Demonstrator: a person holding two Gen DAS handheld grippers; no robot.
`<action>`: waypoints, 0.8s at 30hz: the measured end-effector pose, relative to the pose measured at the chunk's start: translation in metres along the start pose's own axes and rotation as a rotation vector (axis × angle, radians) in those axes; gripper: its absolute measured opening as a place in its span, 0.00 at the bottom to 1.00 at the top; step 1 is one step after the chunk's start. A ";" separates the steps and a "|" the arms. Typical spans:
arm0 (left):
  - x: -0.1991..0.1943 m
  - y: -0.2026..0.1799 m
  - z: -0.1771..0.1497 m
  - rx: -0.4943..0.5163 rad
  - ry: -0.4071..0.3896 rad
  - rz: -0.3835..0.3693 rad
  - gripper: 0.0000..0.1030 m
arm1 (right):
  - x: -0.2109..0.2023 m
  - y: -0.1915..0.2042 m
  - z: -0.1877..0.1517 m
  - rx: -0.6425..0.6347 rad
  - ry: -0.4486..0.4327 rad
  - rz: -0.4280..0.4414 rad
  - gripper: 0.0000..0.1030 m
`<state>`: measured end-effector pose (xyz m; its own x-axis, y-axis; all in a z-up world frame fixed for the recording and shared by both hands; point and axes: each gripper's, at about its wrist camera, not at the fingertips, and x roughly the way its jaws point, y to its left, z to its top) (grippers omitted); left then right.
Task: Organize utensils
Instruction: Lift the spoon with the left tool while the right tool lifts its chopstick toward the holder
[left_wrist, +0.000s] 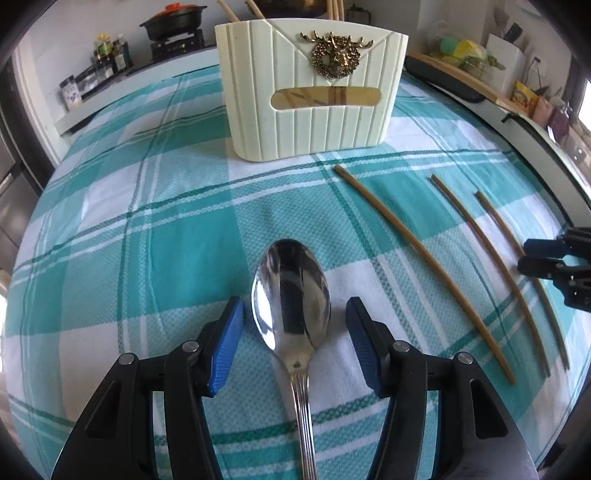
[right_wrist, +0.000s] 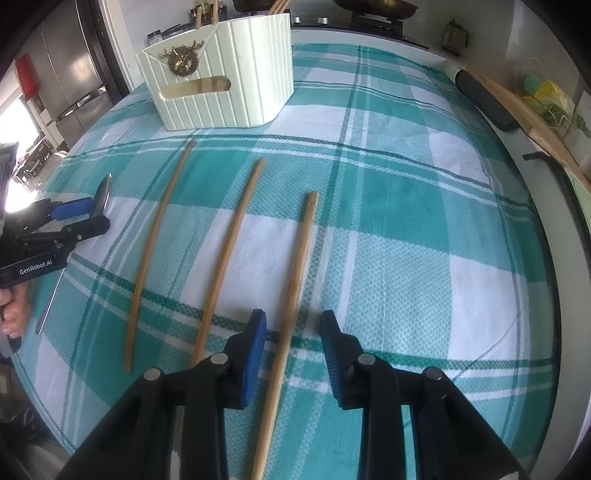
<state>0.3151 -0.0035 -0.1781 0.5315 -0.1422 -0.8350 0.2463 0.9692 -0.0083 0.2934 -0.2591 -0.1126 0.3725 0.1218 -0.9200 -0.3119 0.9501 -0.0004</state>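
Note:
A steel spoon (left_wrist: 291, 295) lies on the teal checked cloth (left_wrist: 147, 221), bowl pointing away. My left gripper (left_wrist: 295, 325) is open, its blue pads on either side of the spoon's bowl and neck. Three wooden chopsticks lie to the right, the nearest one (left_wrist: 424, 266) beside the spoon. My right gripper (right_wrist: 291, 343) is open and straddles the rightmost chopstick (right_wrist: 295, 295), not closed on it. The cream utensil holder (left_wrist: 314, 96) stands at the back with chopsticks inside; it also shows in the right wrist view (right_wrist: 221, 81).
The left gripper (right_wrist: 74, 218) and spoon tip (right_wrist: 101, 195) show at the left of the right wrist view. A stove with a black pot (left_wrist: 173, 26) and bottles (left_wrist: 110, 55) stand behind. A cutting board (right_wrist: 532, 122) and clutter line the right edge.

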 end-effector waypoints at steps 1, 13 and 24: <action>0.002 -0.001 0.003 0.004 0.003 0.000 0.56 | 0.003 0.001 0.006 -0.005 -0.003 0.001 0.30; -0.025 0.007 0.014 -0.037 -0.069 -0.002 0.40 | 0.022 -0.016 0.066 0.123 -0.056 0.082 0.06; -0.134 0.010 0.030 -0.054 -0.313 -0.033 0.40 | -0.122 -0.010 0.053 0.145 -0.395 0.146 0.06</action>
<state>0.2700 0.0191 -0.0498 0.7494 -0.2204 -0.6244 0.2285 0.9711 -0.0685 0.2969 -0.2680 0.0204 0.6478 0.3315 -0.6859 -0.2711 0.9417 0.1991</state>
